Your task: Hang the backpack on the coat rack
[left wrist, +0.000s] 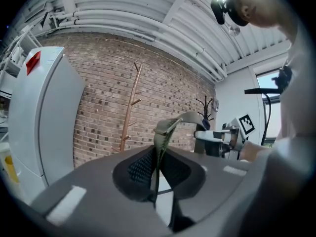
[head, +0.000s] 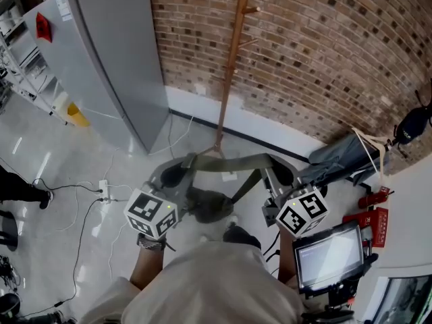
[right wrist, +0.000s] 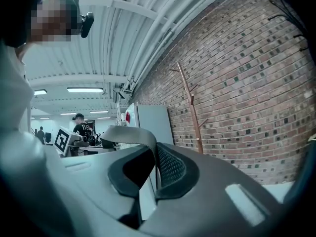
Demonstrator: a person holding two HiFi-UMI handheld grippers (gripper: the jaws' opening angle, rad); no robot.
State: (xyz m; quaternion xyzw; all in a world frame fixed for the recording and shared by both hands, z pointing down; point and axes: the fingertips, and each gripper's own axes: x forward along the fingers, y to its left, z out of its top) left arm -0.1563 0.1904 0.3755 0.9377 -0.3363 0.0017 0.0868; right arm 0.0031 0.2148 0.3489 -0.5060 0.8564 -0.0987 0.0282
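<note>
The wooden coat rack [head: 233,52] stands against the brick wall, straight ahead of me. The olive backpack [head: 209,204] hangs low between my two grippers by its strap [head: 233,162], which is stretched level from one to the other. My left gripper [head: 177,175] is shut on the strap's left end [left wrist: 160,142]. My right gripper [head: 280,175] is shut on the right end [right wrist: 133,135]. Both point level at the wall. The rack [left wrist: 131,107] shows beyond the left gripper [left wrist: 159,168], and the rack [right wrist: 190,107] also rises beyond the right gripper [right wrist: 154,169].
A tall grey cabinet [head: 101,59] stands left of the rack, with a yellow object [head: 75,115] beside it. Cables and a power strip [head: 102,189] lie on the floor at left. A grey folded cart [head: 344,157], red items [head: 371,214] and a screen [head: 331,255] are at right.
</note>
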